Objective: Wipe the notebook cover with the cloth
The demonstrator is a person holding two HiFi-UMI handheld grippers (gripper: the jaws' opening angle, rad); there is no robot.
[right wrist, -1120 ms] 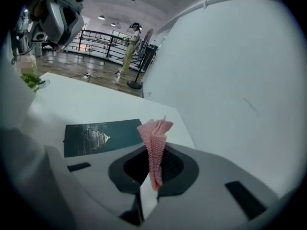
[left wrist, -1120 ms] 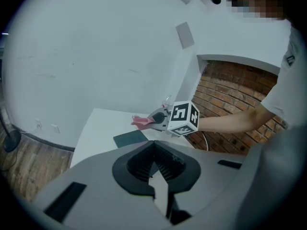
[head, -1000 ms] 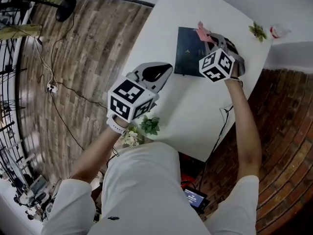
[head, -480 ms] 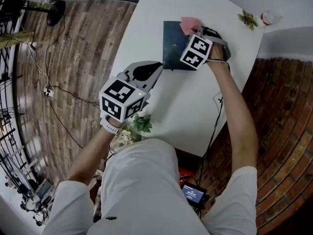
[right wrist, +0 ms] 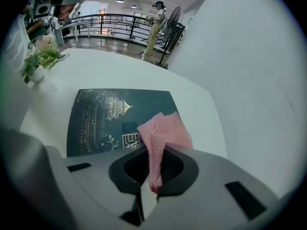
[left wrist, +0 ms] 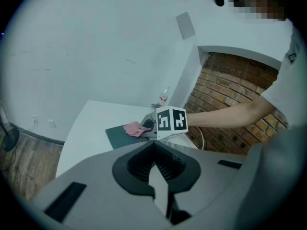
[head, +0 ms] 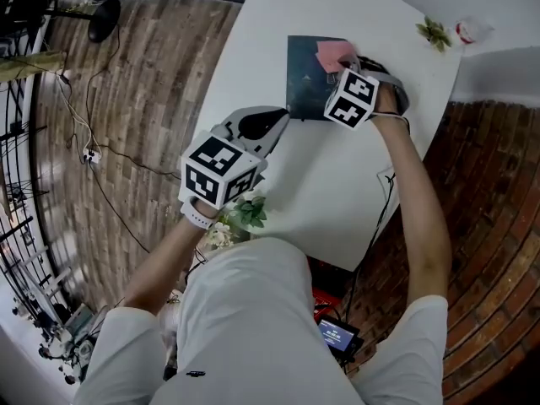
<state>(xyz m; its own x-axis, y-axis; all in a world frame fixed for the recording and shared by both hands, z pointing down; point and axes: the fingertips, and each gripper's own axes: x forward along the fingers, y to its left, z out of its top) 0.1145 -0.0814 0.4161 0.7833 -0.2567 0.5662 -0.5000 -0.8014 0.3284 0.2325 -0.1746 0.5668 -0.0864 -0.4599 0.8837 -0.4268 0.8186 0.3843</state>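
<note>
Two jaws of the right gripper (right wrist: 152, 178) are pinched on a fold of the pink cloth (right wrist: 164, 132), whose loose end spreads over a corner of the dark notebook (right wrist: 98, 121). The notebook lies flat on the far part of the white table (head: 337, 180). The left gripper (head: 263, 126) hovers nearer the person, over the table's left edge, its jaws pressed together on nothing. A small plant (head: 250, 213) sits just beside it at the table's near corner.
</note>
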